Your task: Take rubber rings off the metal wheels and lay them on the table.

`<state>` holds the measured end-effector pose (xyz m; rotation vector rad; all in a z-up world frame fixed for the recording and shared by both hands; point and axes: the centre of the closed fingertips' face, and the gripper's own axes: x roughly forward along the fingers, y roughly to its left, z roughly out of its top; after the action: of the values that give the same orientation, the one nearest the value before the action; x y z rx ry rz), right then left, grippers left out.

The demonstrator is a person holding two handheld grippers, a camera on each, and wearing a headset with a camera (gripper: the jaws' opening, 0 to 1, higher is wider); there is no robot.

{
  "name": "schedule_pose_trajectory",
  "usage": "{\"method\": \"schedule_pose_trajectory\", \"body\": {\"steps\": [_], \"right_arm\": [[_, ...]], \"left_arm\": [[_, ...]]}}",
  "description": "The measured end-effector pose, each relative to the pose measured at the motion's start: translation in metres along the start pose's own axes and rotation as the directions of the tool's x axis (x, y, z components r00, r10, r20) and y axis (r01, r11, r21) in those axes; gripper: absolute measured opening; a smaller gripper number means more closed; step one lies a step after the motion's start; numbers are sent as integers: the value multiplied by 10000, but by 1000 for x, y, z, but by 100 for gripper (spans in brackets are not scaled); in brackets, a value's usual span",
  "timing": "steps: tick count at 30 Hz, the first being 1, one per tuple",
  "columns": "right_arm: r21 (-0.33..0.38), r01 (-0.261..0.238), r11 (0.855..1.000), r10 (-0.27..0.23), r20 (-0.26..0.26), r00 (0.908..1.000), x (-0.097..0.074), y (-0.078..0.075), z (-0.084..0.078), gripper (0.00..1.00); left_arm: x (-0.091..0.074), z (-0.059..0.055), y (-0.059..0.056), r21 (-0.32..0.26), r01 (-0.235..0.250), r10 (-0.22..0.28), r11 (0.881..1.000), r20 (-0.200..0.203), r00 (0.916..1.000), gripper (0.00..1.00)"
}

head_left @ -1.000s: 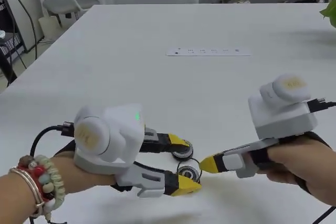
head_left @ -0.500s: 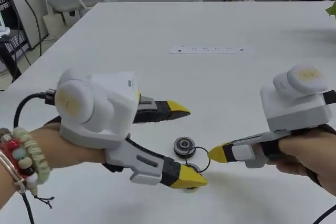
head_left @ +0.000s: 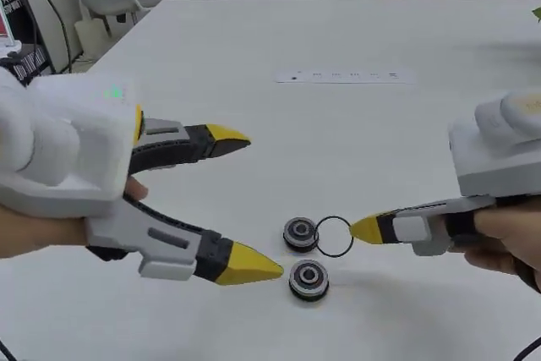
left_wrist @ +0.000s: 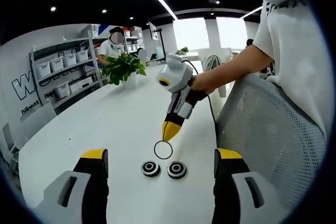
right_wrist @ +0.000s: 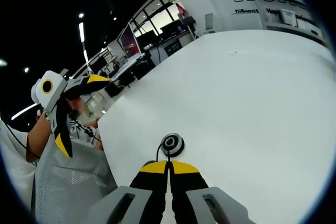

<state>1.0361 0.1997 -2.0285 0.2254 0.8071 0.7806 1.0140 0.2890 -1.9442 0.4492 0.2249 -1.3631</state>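
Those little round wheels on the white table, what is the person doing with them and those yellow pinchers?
A person is working with a hand-held gripper in each hand. The right gripper is shut on a thin black rubber ring, right beside two small round metal wheels that sit on the white table. The left gripper is wide open and holds nothing, with the wheels in front of its yellow tips.

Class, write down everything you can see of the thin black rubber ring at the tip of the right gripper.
The thin black rubber ring is a slim, round, open loop. The shut yellow-tipped right gripper pinches its rim on one side. Its far side sits close against a round dark metal wheel, over the white table; whether it rests on the table is unclear.
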Motion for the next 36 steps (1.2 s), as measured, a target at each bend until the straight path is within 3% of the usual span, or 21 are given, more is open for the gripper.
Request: {"method": "schedule_pose_trajectory", "body": {"steps": [6, 14, 23, 33, 36], "right_arm": [[123, 24, 9999, -27, 229, 9997, -3, -1, 4, 0], [265, 14, 9996, -26, 457, 9990, -6, -2, 8, 0], [404, -55, 9992, 37, 453, 9990, -6, -1, 7, 0], [552, -197, 9983, 163, 617, 9980, -7, 1, 11, 0], [680, -275, 9973, 221, 789, 9966, -8, 2, 14, 0]], "left_arm": [[-17, -14, -2, -291, -593, 589, 9978, -140, 9982, 90], [-33, -41, -9, -974, -1197, 1153, 9880, -491, 9921, 99], [-55, -59, -12, -1628, -1736, 1613, 9713, -858, 9832, 99], [-52, -66, -25, -2045, -1838, 1699, 9615, -836, 9819, 99], [-49, -75, -29, -2008, -1738, 1511, 9641, -1236, 9808, 99]]}}
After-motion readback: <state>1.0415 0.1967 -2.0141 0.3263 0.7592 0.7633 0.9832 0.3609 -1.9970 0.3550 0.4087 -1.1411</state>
